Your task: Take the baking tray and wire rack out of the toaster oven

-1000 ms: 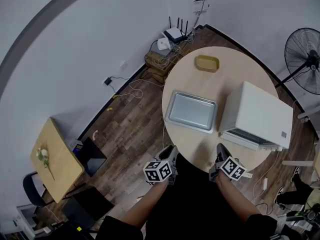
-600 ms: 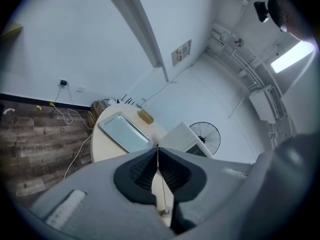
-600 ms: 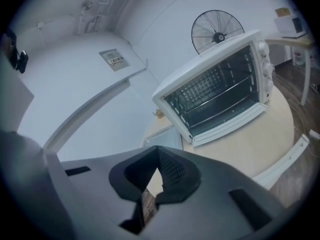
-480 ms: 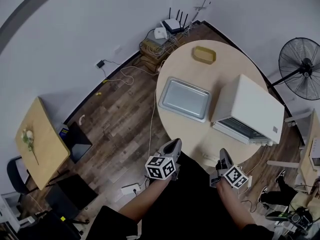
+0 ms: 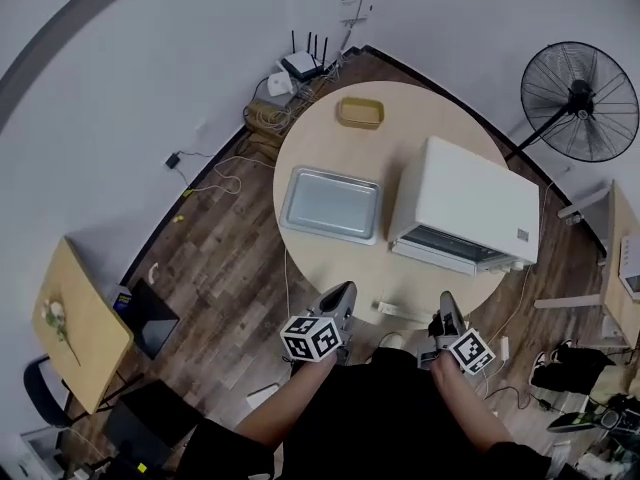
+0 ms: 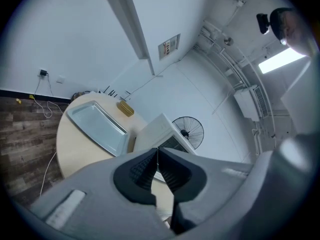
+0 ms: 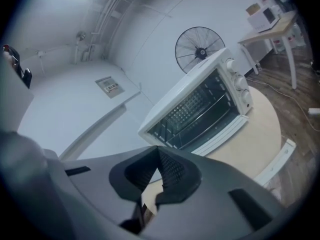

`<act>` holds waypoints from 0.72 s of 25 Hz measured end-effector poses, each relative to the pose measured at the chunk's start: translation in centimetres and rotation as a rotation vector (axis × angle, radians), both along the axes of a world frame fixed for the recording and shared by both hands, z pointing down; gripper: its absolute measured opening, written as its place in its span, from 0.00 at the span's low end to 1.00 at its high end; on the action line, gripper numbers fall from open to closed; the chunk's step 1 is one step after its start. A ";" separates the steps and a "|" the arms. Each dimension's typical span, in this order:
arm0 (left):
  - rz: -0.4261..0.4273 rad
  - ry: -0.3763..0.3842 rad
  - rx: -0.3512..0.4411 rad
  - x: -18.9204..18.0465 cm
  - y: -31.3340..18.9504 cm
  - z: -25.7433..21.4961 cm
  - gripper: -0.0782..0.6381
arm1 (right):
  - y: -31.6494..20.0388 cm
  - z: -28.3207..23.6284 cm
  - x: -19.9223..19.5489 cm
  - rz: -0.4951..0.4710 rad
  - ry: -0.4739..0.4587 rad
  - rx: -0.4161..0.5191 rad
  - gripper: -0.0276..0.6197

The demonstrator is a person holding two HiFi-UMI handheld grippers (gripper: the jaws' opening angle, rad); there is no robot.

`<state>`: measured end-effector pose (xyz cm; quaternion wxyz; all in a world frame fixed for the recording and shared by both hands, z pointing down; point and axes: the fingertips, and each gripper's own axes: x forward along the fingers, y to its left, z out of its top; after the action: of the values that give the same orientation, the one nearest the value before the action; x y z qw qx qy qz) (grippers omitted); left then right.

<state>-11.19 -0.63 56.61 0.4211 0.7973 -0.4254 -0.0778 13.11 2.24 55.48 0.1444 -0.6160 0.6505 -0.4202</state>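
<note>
While left gripper (image 6: 157, 154) and right gripper (image 7: 158, 151) are closed, empty, round table (image 5: 400, 143) holds baking tray (image 5: 330, 204) beside toaster oven (image 5: 470, 208).

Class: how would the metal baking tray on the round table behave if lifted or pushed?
The baking tray looks like thin rimmed metal: probably stiff and light. Flat on the smooth table, it would likely slide, not tip.

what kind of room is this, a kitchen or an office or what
Likely an office or lab room, not a kitchen: a router with loose cables by the wall, a standing fan, and the toaster oven and baking tray set on a plain round table.
</note>
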 end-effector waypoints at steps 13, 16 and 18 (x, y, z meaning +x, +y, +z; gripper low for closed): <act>0.075 -0.053 -0.022 18.8 1.0 -0.2 0.14 | 3.5 2.2 15.6 0.083 -0.159 0.034 0.05; 0.014 -0.052 -0.055 20.6 0.6 0.9 0.14 | 2.9 3.2 16.4 0.000 -0.171 0.037 0.05; -0.042 -0.028 -0.080 20.7 0.1 1.5 0.14 | 2.4 3.6 16.3 -0.048 -0.190 0.042 0.05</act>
<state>9.51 -0.55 58.13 0.4450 0.7717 -0.4506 -0.0584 29.44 4.67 59.10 0.2080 -0.5544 0.6572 -0.4662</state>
